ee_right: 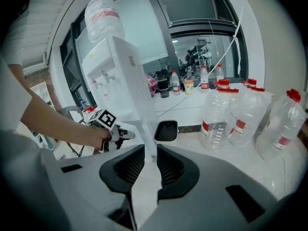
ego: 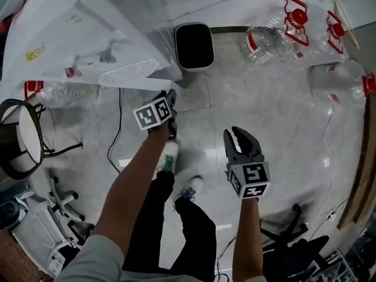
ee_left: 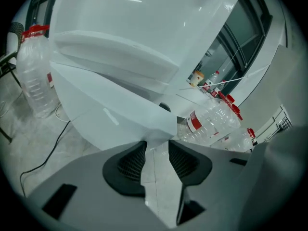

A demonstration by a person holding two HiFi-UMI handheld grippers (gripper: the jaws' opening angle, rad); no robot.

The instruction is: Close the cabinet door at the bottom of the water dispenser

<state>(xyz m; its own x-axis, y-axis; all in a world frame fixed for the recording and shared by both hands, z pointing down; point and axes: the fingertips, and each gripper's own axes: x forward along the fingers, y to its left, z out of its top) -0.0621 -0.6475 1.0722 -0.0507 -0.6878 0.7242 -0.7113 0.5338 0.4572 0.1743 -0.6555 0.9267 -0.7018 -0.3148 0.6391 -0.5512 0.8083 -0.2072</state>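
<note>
At the foot of the tall white plastic water dispenser [ego: 111, 22], upper left in head view: white flat cabinet door panel [ee_left: 106, 119] noted low on the body, apparently swung out at an angle, not yet shut.

Left tongs [ee_left: 157, 147] held right at that door's lower corner. Read in left gripper view as moderately apart, gripping nothing. Only pale glossy tiled floor [ego: 276, 128] visible in the gap, door corner just past the pad tips. Contact with door: cannot tell.

Right tongs [ee_right: 150, 150] held lower right in head view, over bare floor, well apart from the dispenser. Narrow gap, nothing between the pads. Aimed toward the dispenser base in right gripper view, with the left tongs in a hand just beside the door edge.

On the floor just right of the dispenser: black rectangular tray with white rim [ego: 194, 44]. Farther right: cluster of large clear plastic water bottles with red caps and labels [ego: 267, 40]. Another such bottle [ee_left: 36, 76] left of the dispenser.
</note>
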